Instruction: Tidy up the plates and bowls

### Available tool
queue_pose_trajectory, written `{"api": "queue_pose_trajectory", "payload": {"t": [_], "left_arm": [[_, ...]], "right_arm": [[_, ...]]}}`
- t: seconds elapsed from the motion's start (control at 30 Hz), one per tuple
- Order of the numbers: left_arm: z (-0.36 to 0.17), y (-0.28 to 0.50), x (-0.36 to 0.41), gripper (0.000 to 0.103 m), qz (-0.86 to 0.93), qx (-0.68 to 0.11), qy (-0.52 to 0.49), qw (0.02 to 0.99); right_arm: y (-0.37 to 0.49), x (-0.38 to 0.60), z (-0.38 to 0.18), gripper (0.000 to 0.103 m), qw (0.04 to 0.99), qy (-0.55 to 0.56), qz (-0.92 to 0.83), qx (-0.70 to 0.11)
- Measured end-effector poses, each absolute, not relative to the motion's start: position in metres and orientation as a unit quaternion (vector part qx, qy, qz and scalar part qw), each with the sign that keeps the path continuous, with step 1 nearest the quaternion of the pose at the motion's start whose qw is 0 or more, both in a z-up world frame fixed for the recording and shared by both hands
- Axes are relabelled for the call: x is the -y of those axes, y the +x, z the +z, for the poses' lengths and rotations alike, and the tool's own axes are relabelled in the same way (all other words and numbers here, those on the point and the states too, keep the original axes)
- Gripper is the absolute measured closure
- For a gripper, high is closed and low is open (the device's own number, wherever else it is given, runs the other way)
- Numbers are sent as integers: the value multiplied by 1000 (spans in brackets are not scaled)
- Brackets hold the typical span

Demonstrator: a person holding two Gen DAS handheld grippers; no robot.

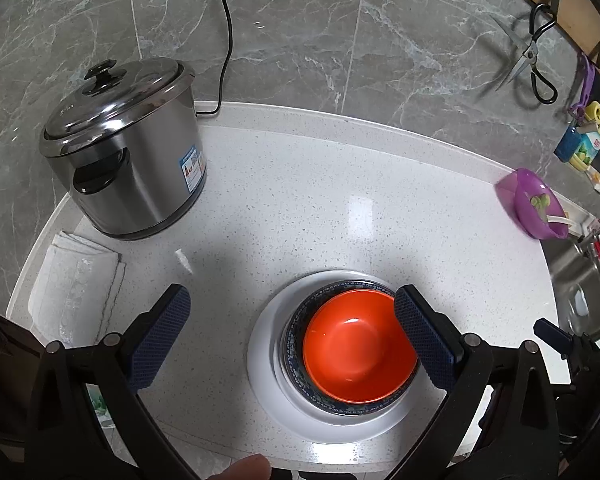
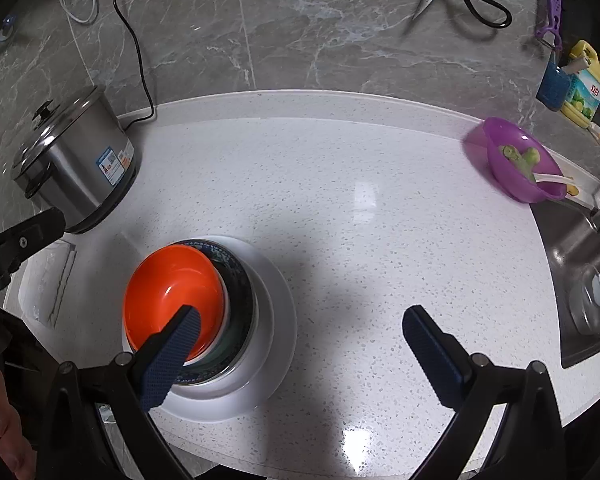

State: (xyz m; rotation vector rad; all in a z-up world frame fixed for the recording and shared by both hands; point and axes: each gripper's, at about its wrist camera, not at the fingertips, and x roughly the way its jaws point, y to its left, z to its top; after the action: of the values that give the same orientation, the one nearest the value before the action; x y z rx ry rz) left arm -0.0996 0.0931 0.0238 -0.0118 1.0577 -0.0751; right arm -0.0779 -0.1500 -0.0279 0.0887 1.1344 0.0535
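An orange bowl (image 1: 352, 352) (image 2: 172, 284) sits nested in a blue-patterned bowl (image 1: 296, 344) (image 2: 238, 280), which stands on a white plate (image 1: 264, 364) (image 2: 278, 320) on the speckled counter. My left gripper (image 1: 292, 294) is open above the stack, its right finger overlapping the orange bowl's right rim in that view. My right gripper (image 2: 302, 314) is also open, with its left finger in front of the orange bowl. Neither gripper holds anything. Part of the left gripper's arm (image 2: 20, 240) shows at the left edge of the right wrist view.
A steel rice cooker (image 1: 128, 160) (image 2: 72, 164) with its cord stands back left, beside a folded white cloth (image 1: 76, 292). A purple bowl (image 1: 532, 204) (image 2: 520, 164) with green scraps sits by the sink (image 2: 584, 276). Scissors (image 1: 528, 56) hang on the wall.
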Motion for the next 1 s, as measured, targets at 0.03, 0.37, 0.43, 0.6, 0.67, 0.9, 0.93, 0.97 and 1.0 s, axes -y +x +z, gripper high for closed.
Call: {"api": "queue_pose_trajectory", "payload": {"t": [0.03,0.37,0.43,0.6,0.67,0.9,0.93,0.97,1.0], "left_arm": [[24,-99,-93,0,-35,-505,-5,863],[21,-100,-91,0,-34,-508,-7,861],[21,-100,-91,0,-33,-507,-7,861],[19,-101,-90,0,-32,-508,-6,861],[19,-100,-89,0,-32,-508,-6,861],[17,-100,-89,0,-31,-510,-6,860],[17,-100,-89,0,-31,-510,-5,860],[17,-100,-89,0,-31,-510,-6,860],[18,-100,-89,0,-31,-510,-7,860]], "right_arm": [[-78,150,-28,0,842,42,25,-537],[-77,150,-28,0,842,42,25,-538],[-77,149,-28,0,842,42,25,-538],[-75,149,-29,0,841,41,26,-538],[-75,149,-30,0,842,41,27,-538],[-75,148,-30,0,841,41,26,-538],[-75,148,-30,0,841,41,26,-538],[-75,148,-30,0,841,41,26,-538],[-75,148,-30,0,841,41,26,-538]]}}
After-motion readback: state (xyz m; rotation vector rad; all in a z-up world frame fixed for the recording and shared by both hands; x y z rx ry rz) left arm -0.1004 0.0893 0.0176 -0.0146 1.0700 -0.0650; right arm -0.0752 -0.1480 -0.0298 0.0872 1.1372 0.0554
